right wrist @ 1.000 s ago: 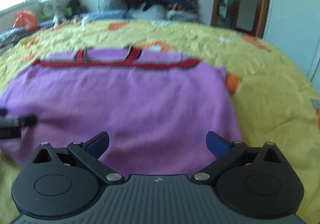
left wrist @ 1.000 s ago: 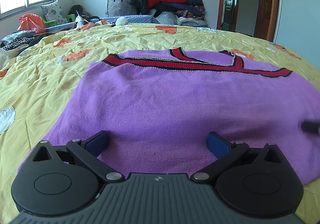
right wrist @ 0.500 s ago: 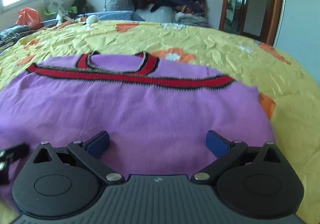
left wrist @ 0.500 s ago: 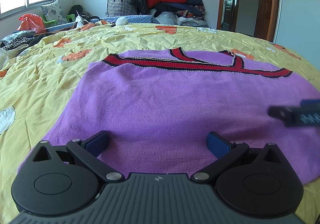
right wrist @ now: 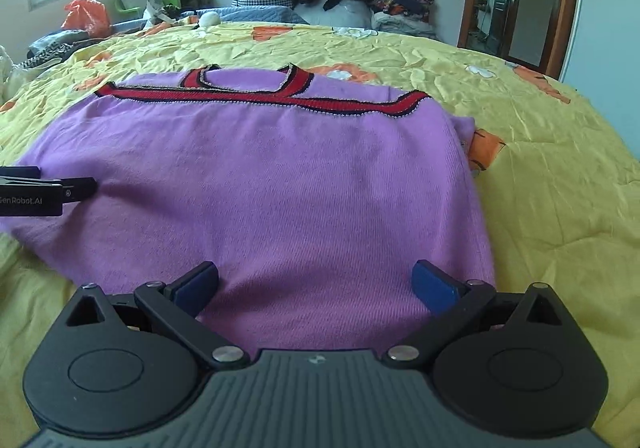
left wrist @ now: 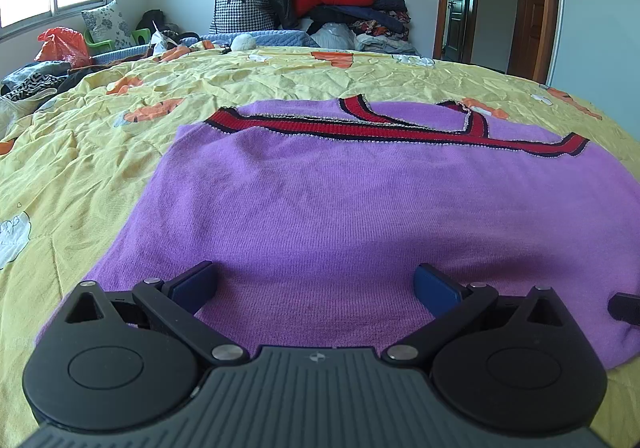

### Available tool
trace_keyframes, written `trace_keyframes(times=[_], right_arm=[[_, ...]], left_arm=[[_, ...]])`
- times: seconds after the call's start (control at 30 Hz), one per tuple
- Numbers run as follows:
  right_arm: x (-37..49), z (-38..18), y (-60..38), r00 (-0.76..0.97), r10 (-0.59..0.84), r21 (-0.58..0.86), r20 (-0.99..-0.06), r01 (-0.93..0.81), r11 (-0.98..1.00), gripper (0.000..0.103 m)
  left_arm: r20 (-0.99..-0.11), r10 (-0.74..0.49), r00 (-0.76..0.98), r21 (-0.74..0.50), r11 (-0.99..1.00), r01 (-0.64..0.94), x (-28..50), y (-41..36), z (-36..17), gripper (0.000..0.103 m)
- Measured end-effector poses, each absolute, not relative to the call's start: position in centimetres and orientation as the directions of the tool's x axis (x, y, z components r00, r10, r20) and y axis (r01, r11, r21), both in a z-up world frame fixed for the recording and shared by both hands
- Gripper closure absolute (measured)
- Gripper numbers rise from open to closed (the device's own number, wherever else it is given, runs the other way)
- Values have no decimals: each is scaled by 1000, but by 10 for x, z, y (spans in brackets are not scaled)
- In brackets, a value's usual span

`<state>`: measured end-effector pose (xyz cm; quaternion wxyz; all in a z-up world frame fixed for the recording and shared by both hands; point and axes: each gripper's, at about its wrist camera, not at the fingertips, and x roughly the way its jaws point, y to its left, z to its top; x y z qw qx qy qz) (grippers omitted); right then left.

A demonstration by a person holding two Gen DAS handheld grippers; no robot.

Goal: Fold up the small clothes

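Two grippers, the left gripper [left wrist: 316, 284] and the right gripper [right wrist: 316, 280], hover with jaws wide over the near hem of a purple knitted sweater with red-and-black trim [left wrist: 360, 208], spread flat on the crumpled yellow bedspread [left wrist: 80, 152]. Its nearest edge hides behind the gripper bodies.

Purple sweater [left wrist: 360, 216] with red, black-edged neck trim before me, yellow bedspread [left wrist: 80, 152] with orange and white motifs, blue pads [left wrist: 434, 288] on my black grippers

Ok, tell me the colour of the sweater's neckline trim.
Red trim edged in black; left wrist view shows it best.
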<state>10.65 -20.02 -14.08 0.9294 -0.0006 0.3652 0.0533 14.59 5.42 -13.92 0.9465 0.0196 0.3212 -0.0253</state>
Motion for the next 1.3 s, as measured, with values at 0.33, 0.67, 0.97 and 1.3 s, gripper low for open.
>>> trace_keyframes(times=[0.33, 0.67, 0.97, 1.3], right_arm=[[115, -116, -196, 745, 130, 128, -654, -60, 990, 0], [165, -136, -171, 732, 81, 35, -677, -78, 996, 0], [114, -137, -194, 711, 169, 38, -682, -196, 980, 0], [162, -119, -198, 758, 189, 145, -625, -125, 981, 0]], left_arm=[[-609, -36, 792, 20, 998, 61, 146, 55, -139, 0], [-633, -48, 772, 21, 997, 79, 150, 51, -136, 0], [-721, -141, 679, -74, 989, 127, 143, 83, -97, 0], [-668, -205, 715, -68, 974, 216, 250, 74, -98, 0]])
